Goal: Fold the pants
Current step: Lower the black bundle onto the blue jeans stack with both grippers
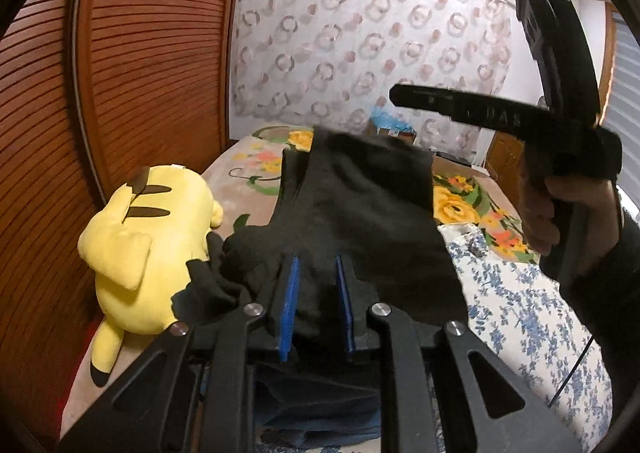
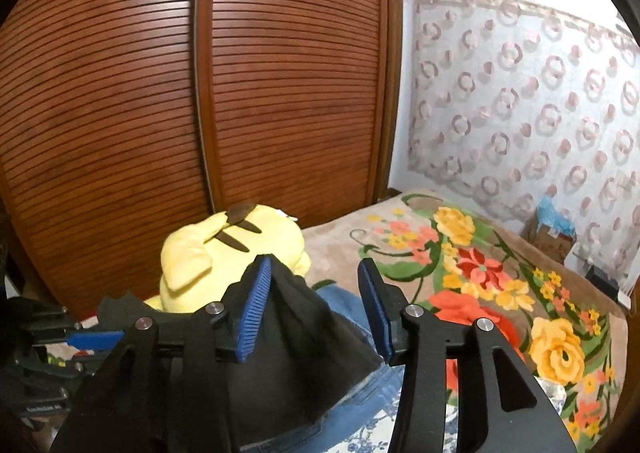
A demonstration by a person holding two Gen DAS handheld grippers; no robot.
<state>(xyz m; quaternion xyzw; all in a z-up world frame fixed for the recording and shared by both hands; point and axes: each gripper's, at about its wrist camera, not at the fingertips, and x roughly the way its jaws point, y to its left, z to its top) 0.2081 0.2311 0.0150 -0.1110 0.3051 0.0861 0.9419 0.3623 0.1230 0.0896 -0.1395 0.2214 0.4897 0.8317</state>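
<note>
Black pants (image 1: 360,197) lie spread on the bed ahead of my left gripper (image 1: 318,269). Its blue pads (image 1: 289,293) stand apart with the black cloth lying between them, so it is open. In the right wrist view my right gripper (image 2: 316,273) is open too; black cloth (image 2: 304,337) drapes off its left blue pad (image 2: 254,313) and hangs between the fingers. Blue jeans (image 2: 356,393) lie under that cloth. The right gripper and the hand that holds it show at the right of the left wrist view (image 1: 560,133), raised above the bed.
A yellow plush toy (image 1: 148,245) lies at the left by the slatted wooden wardrobe (image 1: 120,73). A floral blanket (image 2: 500,285) covers the bed. A blue-flowered white cloth (image 1: 520,317) lies at the right. A cardboard box (image 2: 552,237) stands by the curtain.
</note>
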